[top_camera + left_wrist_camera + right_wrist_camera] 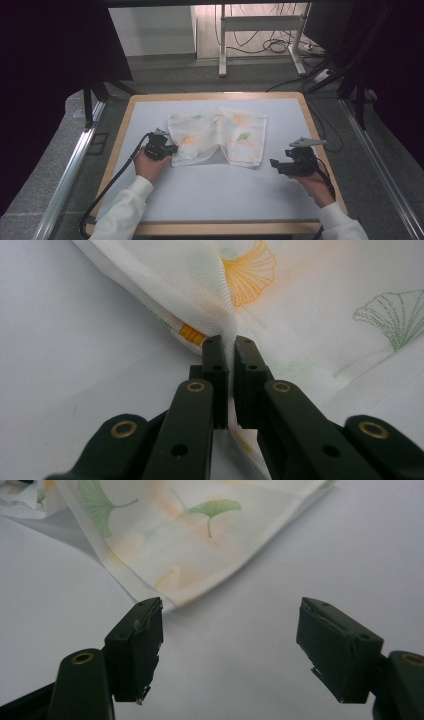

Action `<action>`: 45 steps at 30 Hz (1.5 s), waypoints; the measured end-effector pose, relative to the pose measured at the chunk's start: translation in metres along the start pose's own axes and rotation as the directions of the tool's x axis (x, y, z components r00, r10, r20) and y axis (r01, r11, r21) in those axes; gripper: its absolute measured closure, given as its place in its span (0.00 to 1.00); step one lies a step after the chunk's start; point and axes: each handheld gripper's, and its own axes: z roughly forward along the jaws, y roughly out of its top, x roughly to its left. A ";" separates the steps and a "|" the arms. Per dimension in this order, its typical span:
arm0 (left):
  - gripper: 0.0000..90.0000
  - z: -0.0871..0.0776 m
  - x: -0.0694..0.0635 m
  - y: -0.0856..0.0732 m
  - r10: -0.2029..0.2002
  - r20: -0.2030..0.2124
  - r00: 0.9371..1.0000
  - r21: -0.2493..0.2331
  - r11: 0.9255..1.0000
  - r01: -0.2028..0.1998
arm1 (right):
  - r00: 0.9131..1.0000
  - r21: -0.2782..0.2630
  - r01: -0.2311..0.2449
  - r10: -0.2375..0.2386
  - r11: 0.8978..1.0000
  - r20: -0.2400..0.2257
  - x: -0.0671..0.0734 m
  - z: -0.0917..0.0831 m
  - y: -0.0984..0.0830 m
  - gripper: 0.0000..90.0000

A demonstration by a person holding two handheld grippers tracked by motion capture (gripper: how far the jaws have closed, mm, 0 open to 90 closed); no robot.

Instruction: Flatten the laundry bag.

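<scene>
Toward the far half of the counter [150,200], nearer its far edge than its near one: white cloth [220,135] printed with green and orange ginkgo leaves, lying loosely spread, with its two near corners hanging toward the person and a notch of bare counter between them. At the cloth's near left corner: left claw [170,149], clenched on a pinch of the fabric, jaws nearly together with a fold of the weave rising between them, an orange tag just beside the tips. Off the cloth's near right corner, close but apart from it: right claw [274,163], released, jaws standing wide over bare counter with nothing between them, the cloth's corner lying just ahead. Judged from this: one corner secured, the other not yet taken. Left to do, most likely: closing the right claw on its corner, then lifting or folding the cloth; no fold made so far.
</scene>
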 end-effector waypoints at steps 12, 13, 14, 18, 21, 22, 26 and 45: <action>0.96 0.002 0.002 -0.001 -0.011 0.008 1.000 0.005 1.000 0.011 | 0.976 0.159 0.215 -0.204 0.964 -0.079 0.038 0.051 0.031 0.27; 0.96 0.002 0.001 -0.001 -0.011 0.006 1.000 0.006 1.000 0.011 | 0.971 0.177 0.236 -0.224 0.955 -0.083 0.041 0.055 0.033 0.27; 0.96 0.002 0.001 -0.001 -0.012 0.007 1.000 0.006 1.000 0.012 | 0.964 0.190 0.262 -0.250 0.946 -0.089 0.043 0.059 0.034 0.26; 0.96 0.003 0.002 -0.001 -0.016 0.008 1.000 0.008 1.000 0.015 | 0.939 0.271 0.343 -0.328 0.899 -0.103 0.041 0.078 0.034 0.21; 0.96 0.003 0.002 -0.001 -0.018 0.013 1.000 0.009 1.000 0.018 | 0.930 0.302 0.367 -0.352 0.880 -0.108 0.038 0.087 0.034 0.21; 0.96 0.003 0.003 -0.001 -0.019 0.015 1.000 0.008 1.000 0.019 | 0.929 0.309 0.370 -0.355 0.876 -0.106 0.038 0.088 0.034 0.25; 0.96 0.003 0.003 -0.001 -0.021 0.019 1.000 0.008 1.000 0.021 | 0.931 0.304 0.362 -0.326 0.881 -0.163 0.033 0.090 0.037 0.43; 0.96 0.003 0.004 -0.001 -0.022 0.025 0.999 0.009 1.000 0.022 | 0.937 0.302 0.336 -0.285 0.892 -0.203 0.025 0.093 0.043 0.96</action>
